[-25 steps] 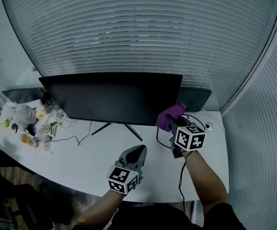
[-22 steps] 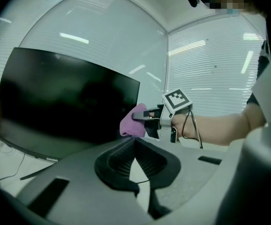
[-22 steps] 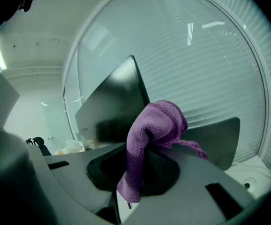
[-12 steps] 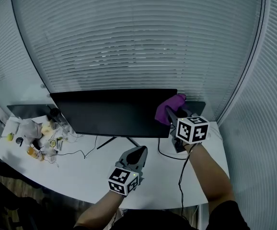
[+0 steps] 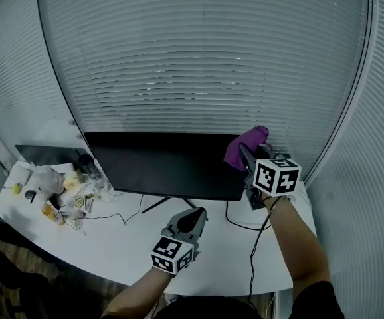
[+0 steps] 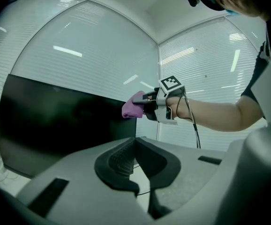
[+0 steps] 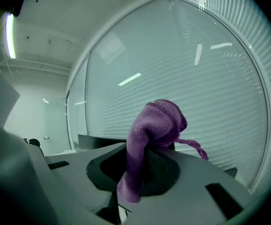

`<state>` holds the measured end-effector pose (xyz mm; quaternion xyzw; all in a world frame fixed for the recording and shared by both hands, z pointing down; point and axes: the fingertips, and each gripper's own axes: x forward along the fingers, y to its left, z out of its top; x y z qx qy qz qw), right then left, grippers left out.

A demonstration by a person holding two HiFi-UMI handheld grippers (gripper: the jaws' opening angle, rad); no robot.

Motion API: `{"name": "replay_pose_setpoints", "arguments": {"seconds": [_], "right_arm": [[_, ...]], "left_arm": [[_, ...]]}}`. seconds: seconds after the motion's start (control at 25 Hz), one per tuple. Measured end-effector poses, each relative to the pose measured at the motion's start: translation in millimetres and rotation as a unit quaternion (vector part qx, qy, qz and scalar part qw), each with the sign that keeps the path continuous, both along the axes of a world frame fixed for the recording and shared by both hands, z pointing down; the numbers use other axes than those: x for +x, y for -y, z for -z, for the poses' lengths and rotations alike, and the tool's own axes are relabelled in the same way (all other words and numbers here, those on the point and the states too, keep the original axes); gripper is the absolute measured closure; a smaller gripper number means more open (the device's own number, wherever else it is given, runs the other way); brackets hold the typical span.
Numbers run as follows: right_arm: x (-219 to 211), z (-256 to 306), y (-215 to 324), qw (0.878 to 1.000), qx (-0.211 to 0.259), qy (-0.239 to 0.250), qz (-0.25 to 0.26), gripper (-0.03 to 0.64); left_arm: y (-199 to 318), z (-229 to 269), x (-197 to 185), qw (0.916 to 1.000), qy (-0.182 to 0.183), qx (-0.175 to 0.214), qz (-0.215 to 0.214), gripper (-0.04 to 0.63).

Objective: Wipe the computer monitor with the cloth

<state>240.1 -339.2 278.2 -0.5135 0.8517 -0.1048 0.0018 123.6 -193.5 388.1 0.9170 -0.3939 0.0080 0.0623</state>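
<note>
Right gripper view shows us the right gripper clenched on the purple cloth, which bunches up out of the jaws and trails a thin tail to the right. From the head view, that cloth sits at the upper right corner of the computer monitor; we cannot tell whether it touches the panel. The screen's long axis runs side to side, and nearly all of it lies left of and below the cloth, so we judge the wipe must travel leftward. The left gripper has its jaws closed on nothing. It hangs low over the white desk, before the stand and well apart from the screen, so the right is nearer. Further out we see a black cable, clutter at the desk's left end, and slatted blinds wrapping the room.
</note>
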Motion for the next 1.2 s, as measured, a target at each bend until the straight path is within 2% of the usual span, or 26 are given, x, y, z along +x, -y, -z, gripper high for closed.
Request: {"name": "replay_pose_setpoints", "arguments": {"seconds": [0.44, 0.96, 1.2], "right_arm": [[-21, 6, -1, 1.000, -0.002, -0.003, -0.006, 0.549], [-78, 13, 11, 1.000, -0.007, -0.006, 0.006, 0.549], [-120, 9, 21, 1.000, -0.012, -0.007, 0.019, 0.549]], "left_arm": [[-4, 2, -25, 0.9999, -0.010, 0.000, 0.007, 0.589], [-4, 5, -79, 0.9991, -0.018, 0.002, 0.037, 0.590], [3, 1, -115, 0.9987, -0.017, -0.003, 0.049, 0.589]]}}
